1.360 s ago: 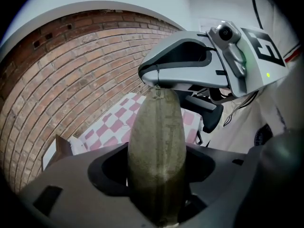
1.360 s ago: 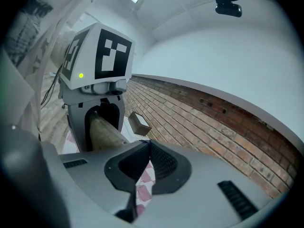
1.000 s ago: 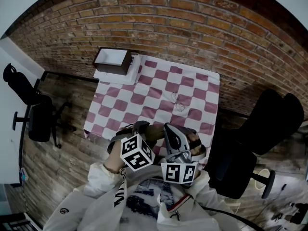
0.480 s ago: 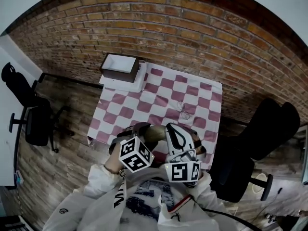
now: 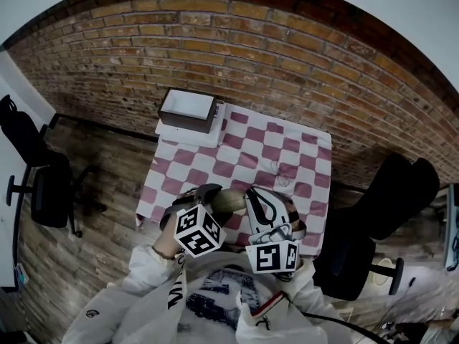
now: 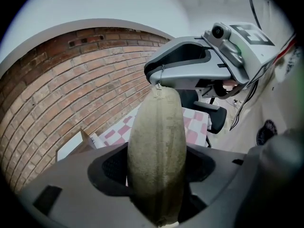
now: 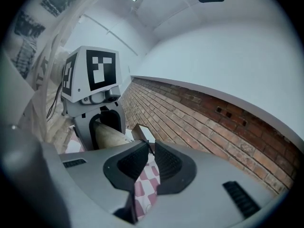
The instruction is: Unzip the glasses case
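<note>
Since a second ago the head view has swung. The table and the box on it now sit lower and further right, while my two grippers keep their places at the bottom of the picture, with the case still carried between them.

Biggest on my screen is the brick wall (image 5: 287, 41), with plank flooring (image 5: 86, 170) below it on the left. The table (image 5: 308, 192) stands against the wall under a pink-and-white checked cloth. A black office chair (image 5: 39, 185) stands to its left and another black chair (image 5: 387, 206) to its right. White sleeves (image 5: 143, 264) fill the bottom edge of the head view.

An open brown box (image 5: 188, 110) with a pale inside sits on the table's far left corner, resting on something flat and white.

The left gripper (image 5: 204, 194) is over the near edge of the table. Its jaws are closed round the glasses case (image 6: 156, 141). The case is an olive-tan, oval pouch that runs lengthwise out from between the pads and is off the cloth.

The right gripper (image 7: 149, 148) meets the case's far end from the other side. Its jaws are almost together, and they pinch the zip pull (image 6: 160, 78), a thin tab that hangs from the jaw tips to the end of the case. I cannot tell how far the zip has run.

One small, thin, wiry thing (image 5: 285, 174) lies on the cloth beyond the grippers, too small for me to make out.
</note>
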`<control>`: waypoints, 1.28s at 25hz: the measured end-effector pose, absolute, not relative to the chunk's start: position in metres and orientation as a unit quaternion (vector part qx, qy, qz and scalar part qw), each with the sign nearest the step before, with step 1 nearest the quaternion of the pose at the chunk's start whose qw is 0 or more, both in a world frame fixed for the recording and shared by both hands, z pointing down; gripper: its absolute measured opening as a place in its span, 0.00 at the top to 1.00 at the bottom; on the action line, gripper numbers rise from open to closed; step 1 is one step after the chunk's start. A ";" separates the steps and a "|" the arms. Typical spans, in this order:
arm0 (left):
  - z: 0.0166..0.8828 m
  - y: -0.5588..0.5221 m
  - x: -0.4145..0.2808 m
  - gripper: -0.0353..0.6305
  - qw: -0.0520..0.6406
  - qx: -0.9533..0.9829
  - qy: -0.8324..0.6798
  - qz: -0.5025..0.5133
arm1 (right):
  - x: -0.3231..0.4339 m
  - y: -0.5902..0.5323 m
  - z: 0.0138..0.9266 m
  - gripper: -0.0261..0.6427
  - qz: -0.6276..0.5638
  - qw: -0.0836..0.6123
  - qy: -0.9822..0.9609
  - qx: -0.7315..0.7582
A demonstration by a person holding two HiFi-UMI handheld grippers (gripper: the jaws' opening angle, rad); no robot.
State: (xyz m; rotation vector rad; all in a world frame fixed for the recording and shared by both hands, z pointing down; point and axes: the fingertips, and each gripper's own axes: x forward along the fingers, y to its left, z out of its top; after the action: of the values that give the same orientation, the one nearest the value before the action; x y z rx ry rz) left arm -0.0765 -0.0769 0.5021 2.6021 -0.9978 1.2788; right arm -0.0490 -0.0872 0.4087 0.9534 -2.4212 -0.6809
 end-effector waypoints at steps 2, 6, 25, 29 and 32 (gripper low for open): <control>0.503 -0.075 -0.086 0.50 0.037 0.851 -0.320 0.414 | -0.058 -0.086 0.409 0.90 -0.243 0.225 -0.875 0.353; 0.506 -0.070 -0.104 0.50 0.037 0.858 -0.310 0.408 | -0.075 -0.083 0.411 0.88 -0.231 0.228 -0.872 0.366; 0.503 -0.062 -0.193 0.50 0.049 0.874 -0.322 0.360 | -0.135 -0.065 0.407 0.85 -0.163 0.201 -0.880 0.399; 0.496 -0.062 -0.197 0.50 0.055 0.887 -0.332 0.316 | -0.131 -0.067 0.400 0.85 -0.095 0.131 -0.894 0.418; 0.487 -0.065 -0.198 0.50 0.066 0.897 -0.344 0.270 | -0.119 -0.070 0.401 0.85 -0.046 0.104 -0.894 0.434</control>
State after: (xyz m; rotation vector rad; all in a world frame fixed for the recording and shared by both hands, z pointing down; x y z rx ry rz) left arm -0.1978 -0.0652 0.4867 2.7064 -1.0371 0.8141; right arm -0.1193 -0.0698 0.4015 1.2815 -2.6361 -0.1354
